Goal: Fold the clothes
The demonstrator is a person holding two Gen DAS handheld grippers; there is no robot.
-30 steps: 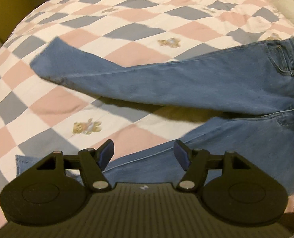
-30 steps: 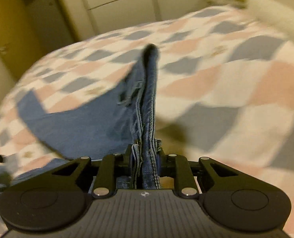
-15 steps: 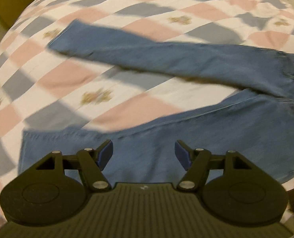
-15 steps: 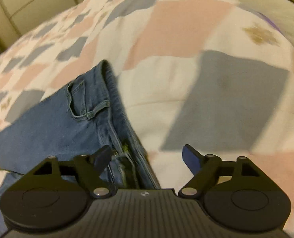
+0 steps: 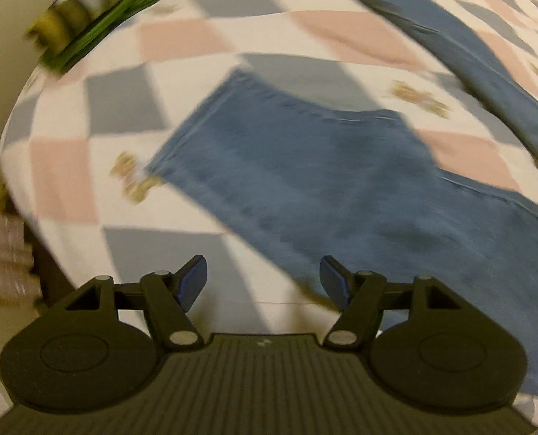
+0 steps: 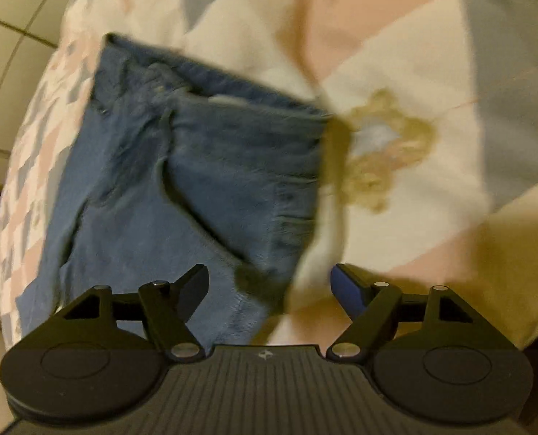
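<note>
Denim is now lying flat on the quilt (image 5: pixel 203 40): the jeans (image 5: pixel 334 188) are spread across the checked pink, grey and white bedding with both legs apart, whereas a second ago the right gripper (image 6: pixel 269 282) was clamped on the waistband and lifting it off the bed. That gripper has since let go; its fingers are standing wide apart, holding nothing, and it is hovering over the waist end of the jeans (image 6: pixel 181 181), which is resting on the quilt (image 6: pixel 432 72) just left of a printed bear (image 6: pixel 385 152). The near right corner of the waist is sitting between and just beyond the fingertips, not touching them as far as the blur allows.

The left gripper (image 5: pixel 263 282) has swung leftward since the earlier view, so that the hem of the near leg is now showing in the middle of its picture and the far leg (image 5: pixel 468 58) is running off to the upper right. Its fingers are also spread wide and empty, poised above the near leg's left edge. Something green (image 5: pixel 98 18) is lying at the far left edge of the bed, too blurred to identify.
</note>
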